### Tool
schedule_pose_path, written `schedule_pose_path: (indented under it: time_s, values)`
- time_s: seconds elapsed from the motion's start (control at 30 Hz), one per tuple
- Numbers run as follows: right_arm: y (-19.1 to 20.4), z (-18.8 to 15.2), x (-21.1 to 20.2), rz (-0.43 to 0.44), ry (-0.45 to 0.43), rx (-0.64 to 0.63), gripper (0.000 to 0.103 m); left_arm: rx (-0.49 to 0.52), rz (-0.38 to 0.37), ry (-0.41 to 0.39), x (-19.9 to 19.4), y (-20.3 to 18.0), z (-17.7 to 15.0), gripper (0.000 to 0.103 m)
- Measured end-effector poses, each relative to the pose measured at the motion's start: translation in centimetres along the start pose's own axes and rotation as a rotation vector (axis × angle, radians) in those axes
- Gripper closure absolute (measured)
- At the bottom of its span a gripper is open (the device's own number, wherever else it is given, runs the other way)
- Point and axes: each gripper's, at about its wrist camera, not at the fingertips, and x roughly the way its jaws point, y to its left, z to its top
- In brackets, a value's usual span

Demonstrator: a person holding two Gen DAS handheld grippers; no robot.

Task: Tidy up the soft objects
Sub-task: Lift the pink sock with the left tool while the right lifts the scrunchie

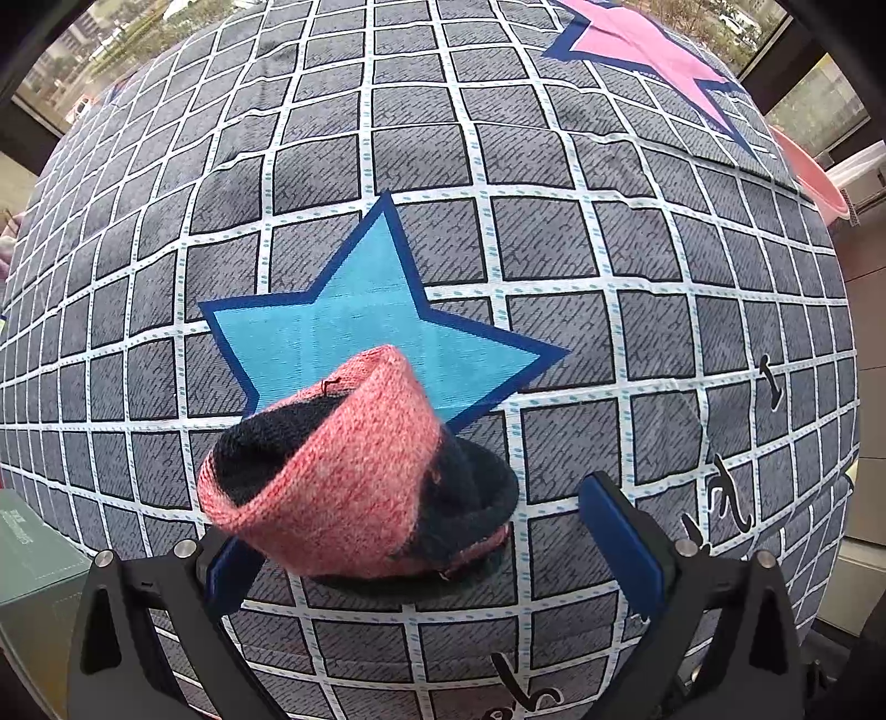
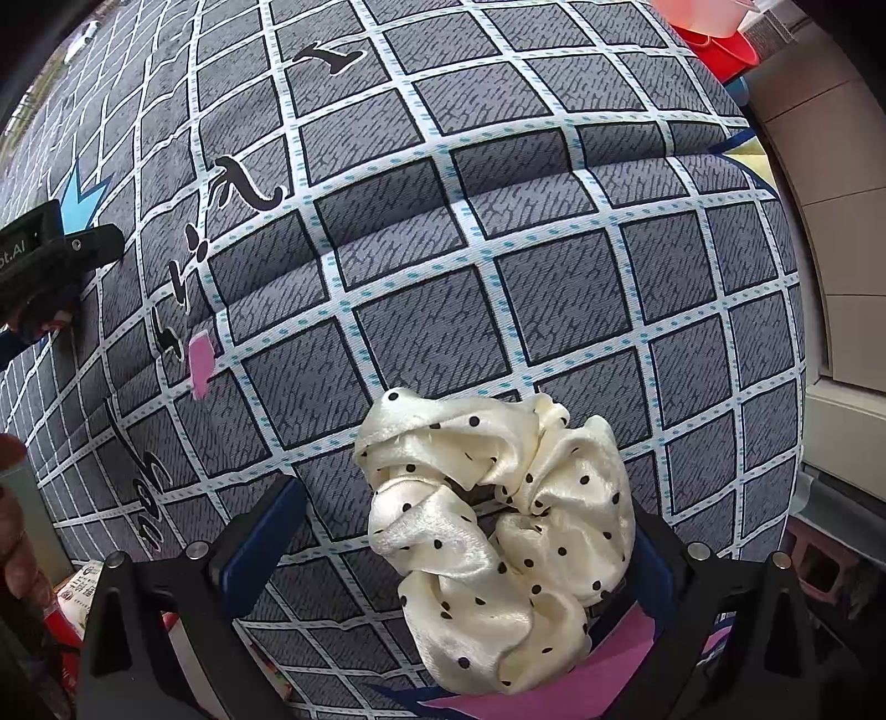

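Surface: bed cover (image 1: pixel 554 249), grey squares w/ white grid lines, printed w/ a blue star (image 1: pixel 365 327), a pink star (image 1: pixel 642 44) toward the far right, and black lettering. Room: windows (image 1: pixel 814 105) behind the bed in the left wrist view; a pink basin (image 1: pixel 819 177) past the right edge; a green box (image 1: pixel 33 565) at lower left. Right wrist view shows a red tub (image 2: pixel 720 47) at top right and pale panelling at right.

Left gripper (image 1: pixel 437 548): jaws wide apart, pointing down at the cover. A rolled sock (image 1: pixel 338 482), pink w/ navy toe and cuff, lies on the cover between the fingers, overlapping the lower tip of the blue star; its left side sits against or just over the left blue pad, the right pad stands clear of it.

Right gripper (image 2: pixel 459 554): jaws wide apart. A cream scrunchie (image 2: pixel 498 537) w/ black dots lies between the fingers on the cover, partly over a pink star patch (image 2: pixel 609 670); contact w/ the right pad can't be told, left pad clear
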Motion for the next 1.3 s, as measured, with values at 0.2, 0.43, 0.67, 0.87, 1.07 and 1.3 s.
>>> schedule_pose_path:
  time_s: [0.2, 0.43, 0.67, 0.87, 1.07, 1.3]
  values:
    - [-1.0, -0.1, -0.6, -0.003, 0.01, -0.017, 0.0, 0.024, 0.011, 0.05, 0.2, -0.4, 1.2, 0.005]
    - [0.3, -1.1, -2.0, -0.015, -0.034, -0.1, 0.046, 0.104, -0.01, 0.0, -1.7, -2.3, 1.8, 0.071]
    - [-0.2, -2.2, -3.7, 0.067, -0.078, -0.126, 0.075, 0.083, -0.069, 0.0, -4.5, -1.4, 0.5, 0.072]
    - [-1.0, -2.7, -5.4, 0.146, -0.082, -0.083, 0.075, 0.106, -0.118, 0.004, -7.5, -1.4, -3.1, 0.072]
    - [-2.1, -2.3, -6.5, 0.181, -0.079, -0.042, 0.075, 0.133, -0.153, 0.012, -10.4, -1.7, -7.3, 0.072]
    - [-3.9, -4.1, -7.3, 0.208, -0.075, -0.008, 0.075, 0.192, -0.166, 0.016, -13.2, -0.8, -10.0, 0.072]
